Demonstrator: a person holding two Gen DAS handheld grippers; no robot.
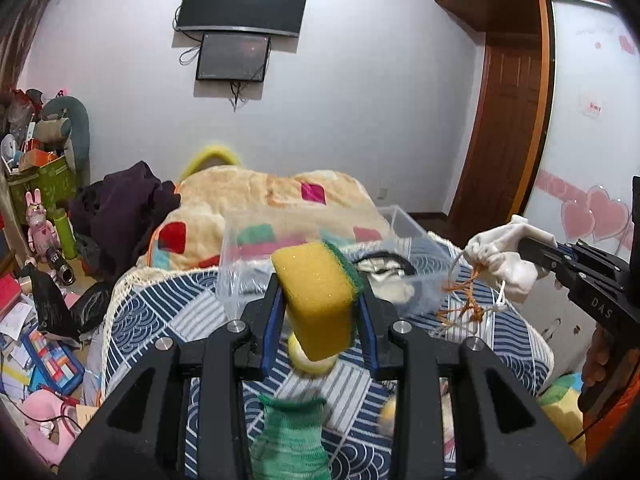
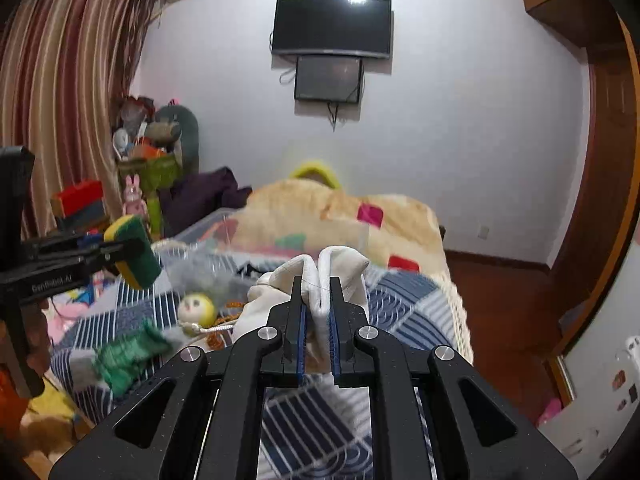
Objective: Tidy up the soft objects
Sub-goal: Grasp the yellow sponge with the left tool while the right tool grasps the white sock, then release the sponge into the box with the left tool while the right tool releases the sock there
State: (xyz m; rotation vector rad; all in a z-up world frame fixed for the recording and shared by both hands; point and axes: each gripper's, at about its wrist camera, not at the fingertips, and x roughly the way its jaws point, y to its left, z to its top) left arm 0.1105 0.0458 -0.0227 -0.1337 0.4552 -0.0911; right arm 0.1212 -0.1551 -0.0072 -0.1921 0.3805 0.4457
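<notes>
My left claw (image 1: pixel 318 304) is pinching a yellow sponge (image 1: pixel 318 300) with a green scrub side, held above the bed (image 1: pixel 192 320). My right claw (image 2: pixel 318 312) is clamped on a white cloth pouch (image 2: pixel 320 280), its orange string (image 1: pixel 466 304) dangling. Just beyond both sits a clear plastic box (image 1: pixel 320 240); a green knit cloth (image 2: pixel 128 354) and a yellow-haired doll (image 2: pixel 196 309) lie near left on the quilt.
</notes>
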